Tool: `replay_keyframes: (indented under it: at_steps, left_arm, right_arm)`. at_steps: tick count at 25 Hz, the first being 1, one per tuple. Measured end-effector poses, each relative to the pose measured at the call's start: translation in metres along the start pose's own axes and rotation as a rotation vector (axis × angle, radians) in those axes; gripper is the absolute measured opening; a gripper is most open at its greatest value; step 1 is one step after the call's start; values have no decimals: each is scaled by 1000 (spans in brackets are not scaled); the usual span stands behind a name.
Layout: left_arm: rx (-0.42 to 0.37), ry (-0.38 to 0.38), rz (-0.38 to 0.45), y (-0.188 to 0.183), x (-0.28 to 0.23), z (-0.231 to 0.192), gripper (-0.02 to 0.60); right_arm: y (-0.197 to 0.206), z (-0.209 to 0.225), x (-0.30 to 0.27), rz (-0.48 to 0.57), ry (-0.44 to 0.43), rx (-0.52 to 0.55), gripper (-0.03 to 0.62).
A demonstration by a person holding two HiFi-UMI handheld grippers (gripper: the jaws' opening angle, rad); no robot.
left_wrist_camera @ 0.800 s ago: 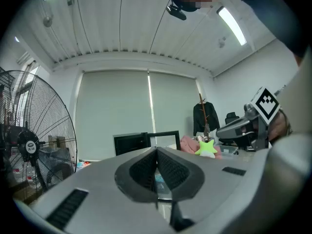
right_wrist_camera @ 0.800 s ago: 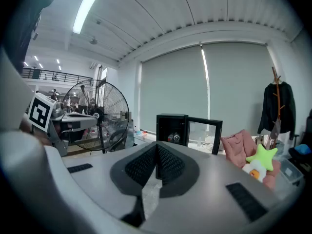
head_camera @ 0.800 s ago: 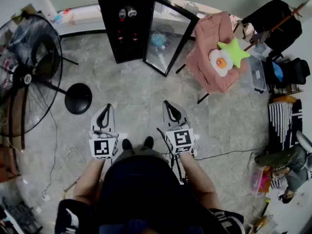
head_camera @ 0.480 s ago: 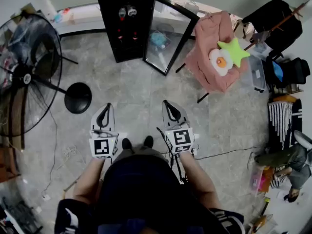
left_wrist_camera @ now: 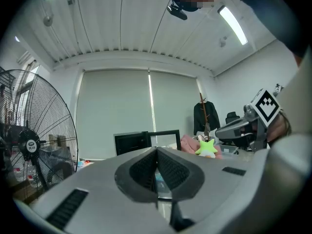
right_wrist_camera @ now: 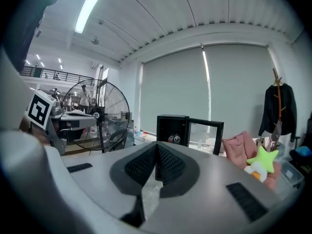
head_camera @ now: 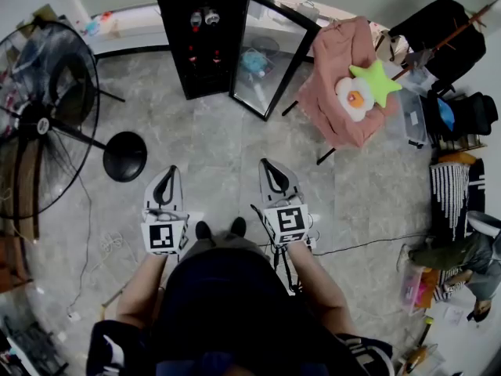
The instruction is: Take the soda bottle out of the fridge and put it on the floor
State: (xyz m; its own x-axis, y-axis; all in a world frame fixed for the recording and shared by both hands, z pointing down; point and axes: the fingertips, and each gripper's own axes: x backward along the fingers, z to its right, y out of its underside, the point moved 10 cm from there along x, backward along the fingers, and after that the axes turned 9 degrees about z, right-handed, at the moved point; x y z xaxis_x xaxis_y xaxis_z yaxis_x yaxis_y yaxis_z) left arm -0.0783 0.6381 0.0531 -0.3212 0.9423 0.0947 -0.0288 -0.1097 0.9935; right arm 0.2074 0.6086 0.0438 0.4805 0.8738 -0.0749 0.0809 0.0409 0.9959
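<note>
Two grippers show in the head view. The left gripper and the right gripper are held side by side, low in front of the person. Both point toward the fridge, which stands well apart from them across the bare floor. Its glass door hangs open to the right. Bottles show on the shelves inside, and the soda must be one of these, though which I cannot tell. None is out on the floor. A fan stands at the left and a pink-draped chair to the right of the door. In the left gripper view the jaws are pressed together with nothing between them, and the fridge appears small beyond their tips. In the right gripper view the jaws are likewise closed tight and empty. The fridge is in line just past them, with two round bottle ends visible on its upper shelf. By my reading the task has barely begun. The door is already open, which saves a step. What is left is the approach to the fridge, parting a pair of jaws, gripping the bottle, drawing it out and setting it on the floor.
</note>
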Motion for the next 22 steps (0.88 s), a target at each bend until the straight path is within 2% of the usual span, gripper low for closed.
replay_keyframes:
  at_steps: [8,12,15,19,22]
  left_arm:
    - [0,0,-11,1,4,-4,24]
    - [2,3,-11,1,7,-5,23]
    - [4,4,-15,1,7,-6,23]
    - [5,3,-20,3,8,-10,23]
    - [1,5,-16,5,12,-14,23]
  right_arm:
    - [3,0,-2,-9,-16,3,32]
    - [0,-2,-5,-25,-46,3,136]
    - [0,-1,-9,-27,-71,-10,257]
    - [-1,-2,-16,-33,-99,-3,318]
    - [-2,-7,-19,-26,-107,-3,331]
